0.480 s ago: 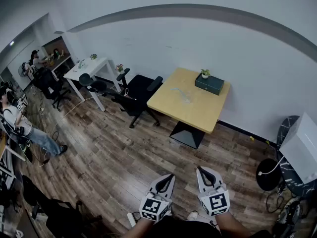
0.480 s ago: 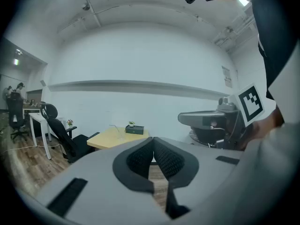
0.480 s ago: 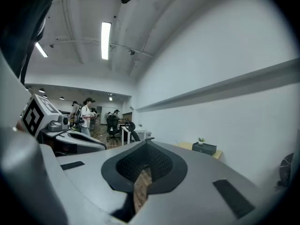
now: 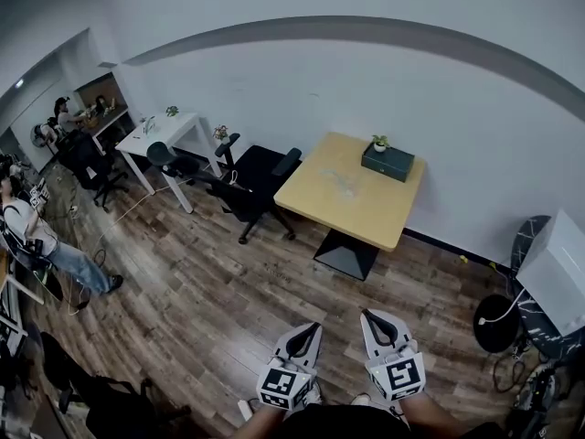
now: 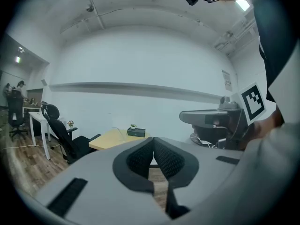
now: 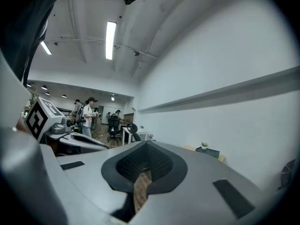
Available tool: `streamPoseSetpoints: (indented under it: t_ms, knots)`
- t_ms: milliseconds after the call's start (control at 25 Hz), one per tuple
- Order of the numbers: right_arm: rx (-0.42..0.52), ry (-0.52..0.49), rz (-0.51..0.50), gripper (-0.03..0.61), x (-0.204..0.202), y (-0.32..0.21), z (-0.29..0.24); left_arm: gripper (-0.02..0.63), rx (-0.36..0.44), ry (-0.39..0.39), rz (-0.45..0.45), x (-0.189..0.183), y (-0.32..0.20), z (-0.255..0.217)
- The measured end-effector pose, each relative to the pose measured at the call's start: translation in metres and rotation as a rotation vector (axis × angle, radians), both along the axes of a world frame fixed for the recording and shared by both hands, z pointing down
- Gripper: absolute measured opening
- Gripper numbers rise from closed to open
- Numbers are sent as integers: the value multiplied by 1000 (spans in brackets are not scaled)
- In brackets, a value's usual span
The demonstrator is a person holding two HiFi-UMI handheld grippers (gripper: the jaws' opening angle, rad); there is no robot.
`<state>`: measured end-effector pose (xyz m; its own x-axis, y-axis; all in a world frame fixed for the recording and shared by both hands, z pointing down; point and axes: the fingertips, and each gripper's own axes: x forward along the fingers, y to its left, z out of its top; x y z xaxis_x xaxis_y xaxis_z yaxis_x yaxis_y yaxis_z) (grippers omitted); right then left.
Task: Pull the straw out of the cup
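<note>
Two grippers: left gripper (image 4: 313,329), right gripper (image 4: 367,316). Two benches: wood bench (image 4: 338,204), white bench (image 4: 178,128). One box (image 4: 388,162).

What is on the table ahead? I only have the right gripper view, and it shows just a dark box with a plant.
Observer: The head view shows a faint clear object on the wooden table near its middle, beside the dark box; too faint to call a cup.
Operator: Is the left one holding anything?
Observer: No, the left hand-held gripper has its jaws together with nothing between them.
Operator: Are we close?
Observer: No, the head view shows it and the right hand-held gripper over the wood floor, well short of the table.
</note>
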<state>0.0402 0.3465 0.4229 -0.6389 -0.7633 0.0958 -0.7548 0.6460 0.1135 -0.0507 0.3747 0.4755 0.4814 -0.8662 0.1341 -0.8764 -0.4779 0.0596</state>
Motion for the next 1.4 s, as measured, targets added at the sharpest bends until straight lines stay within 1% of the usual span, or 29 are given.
streamPoseSetpoints:
  t_ms: [120,280,400,680,880,1040,1160,1240,1280,1320,1400]
  knots:
    - [-12,-26,8,18,-5,-4,1,20,-23,15,-6,-11,-3,4]
    - [-19,-39,25,18,-11,-8,3,20,-23,22,39,-17,-6,3]
    - [-13,-31,46,18,-19,-15,2,20,-60,41,55,-26,-13,4]
    - [-1,-4,86,18,-44,-28,5,20,-26,50,86,-56,-34,2]
    - [0,8,130,18,-63,-35,8,20,-7,49,113,-85,-44,1]
    - [3,21,168,18,-64,-45,14,21,28,63,137,-102,-53,-4]
    - [-9,62,170,18,-62,-55,20,23,50,67,135,-110,-62,-6]
    - [-8,65,164,18,-67,-63,20,41,42,68,143,-113,-68,-3]
    - [-10,58,163,18,-69,-67,20,69,36,67,147,-115,-72,-1]
    - [-14,47,162,18,-71,-72,20,111,32,66,149,-116,-75,1]
    - [-17,30,162,18,-74,-83,20,161,29,64,143,-118,-83,3]
